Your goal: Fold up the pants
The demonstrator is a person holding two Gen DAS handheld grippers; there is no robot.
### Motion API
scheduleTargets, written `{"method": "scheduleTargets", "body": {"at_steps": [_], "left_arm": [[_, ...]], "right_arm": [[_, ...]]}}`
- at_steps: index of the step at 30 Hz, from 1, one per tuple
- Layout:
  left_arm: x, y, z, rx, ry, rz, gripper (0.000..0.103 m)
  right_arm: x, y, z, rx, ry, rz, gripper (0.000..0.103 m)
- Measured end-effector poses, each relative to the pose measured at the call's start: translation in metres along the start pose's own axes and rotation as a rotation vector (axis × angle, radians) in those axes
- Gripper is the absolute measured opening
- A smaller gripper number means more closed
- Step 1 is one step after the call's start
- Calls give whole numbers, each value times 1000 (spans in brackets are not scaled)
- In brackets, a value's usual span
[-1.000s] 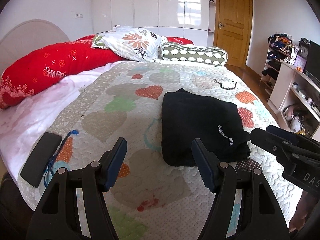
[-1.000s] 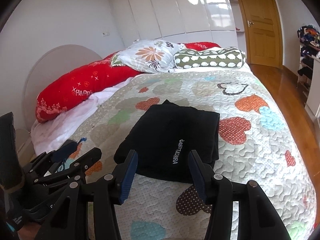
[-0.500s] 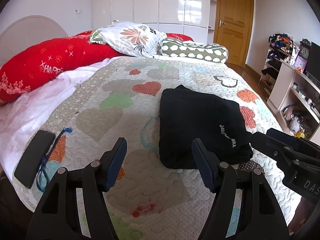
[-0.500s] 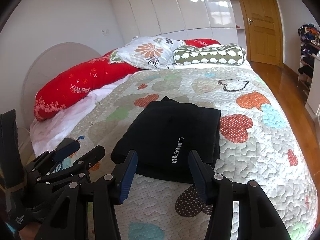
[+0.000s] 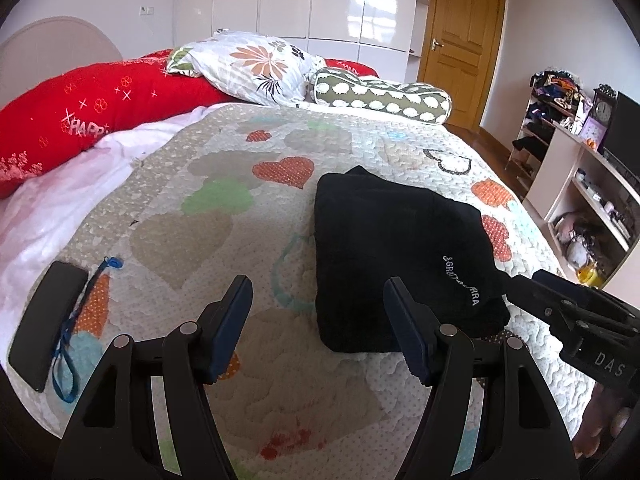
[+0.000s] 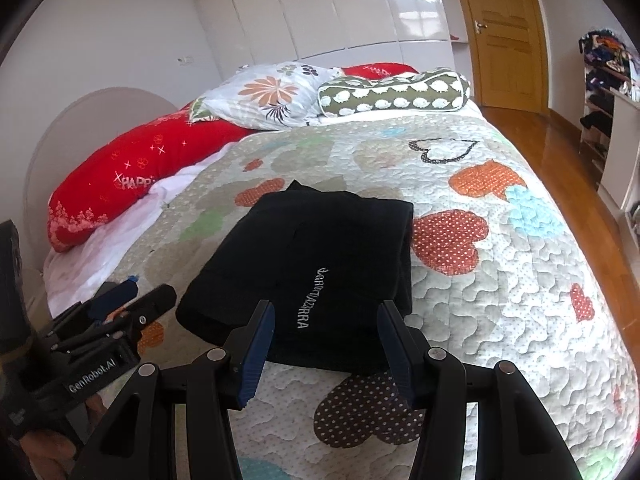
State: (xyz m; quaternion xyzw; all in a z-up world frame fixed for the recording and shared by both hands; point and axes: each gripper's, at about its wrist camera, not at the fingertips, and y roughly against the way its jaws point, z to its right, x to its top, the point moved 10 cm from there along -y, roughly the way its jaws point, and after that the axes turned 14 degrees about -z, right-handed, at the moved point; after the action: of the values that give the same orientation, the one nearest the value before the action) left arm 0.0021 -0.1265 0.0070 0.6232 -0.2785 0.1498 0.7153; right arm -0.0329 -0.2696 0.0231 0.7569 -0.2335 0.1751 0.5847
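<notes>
Black pants (image 5: 396, 256), folded into a compact rectangle, lying flat on the heart-patterned quilt (image 5: 224, 184) of the bed, toward the near right part of it; white lettering along the near fold (image 6: 310, 300). Left tongs (image 5: 318, 320) hovering above the quilt with jaws spread wide, nothing between them, the right finger (image 5: 404, 332) overlapping the near left corner of the pants in view, contact impossible to tell. Right tongs (image 6: 326, 340) likewise spread and empty, poised just above the near edge of the pants, framing the lettering between both blue pads (image 6: 256, 356).

At the left edge of the bed, a dark flat case (image 5: 48, 324) with a blue cord (image 5: 76, 336) trailing beside it, well apart from the pants. At the head of the bed, a long red pillow (image 5: 96, 108), a floral pillow (image 5: 256, 66) leaning on it, and a green bolster with white spots (image 5: 384, 96) just beside. Beyond, glossy white wardrobe doors (image 5: 320, 4) and a wooden door (image 5: 460, 44). To the right, open shelves (image 5: 592, 208) cluttered with small items, a clock (image 5: 603, 111) on top.
</notes>
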Motion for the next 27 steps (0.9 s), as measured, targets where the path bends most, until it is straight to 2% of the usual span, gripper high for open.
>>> {"method": "scheduleTargets", "body": {"at_steps": [7, 10, 12, 14, 17, 22, 27], "left_arm": [[3, 31, 3, 23, -14, 71, 69], [4, 49, -1, 56, -13, 120, 69], [2, 59, 0, 48, -8, 142, 69], [1, 68, 1, 56, -9, 168, 74], [0, 79, 6, 76, -29, 198, 74], [0, 90, 16, 46, -39, 207, 75], [1, 95, 22, 58, -48, 213, 75]], "right_arm": [[0, 14, -11, -3, 18, 26, 52], [0, 31, -11, -13, 7, 71, 52], [-2, 40, -12, -26, 5, 88, 52], [-4, 47, -14, -28, 12, 95, 54], [-6, 53, -15, -29, 15, 99, 57], [-9, 64, -15, -29, 16, 113, 60], [-12, 68, -6, -48, 8, 113, 61]]}}
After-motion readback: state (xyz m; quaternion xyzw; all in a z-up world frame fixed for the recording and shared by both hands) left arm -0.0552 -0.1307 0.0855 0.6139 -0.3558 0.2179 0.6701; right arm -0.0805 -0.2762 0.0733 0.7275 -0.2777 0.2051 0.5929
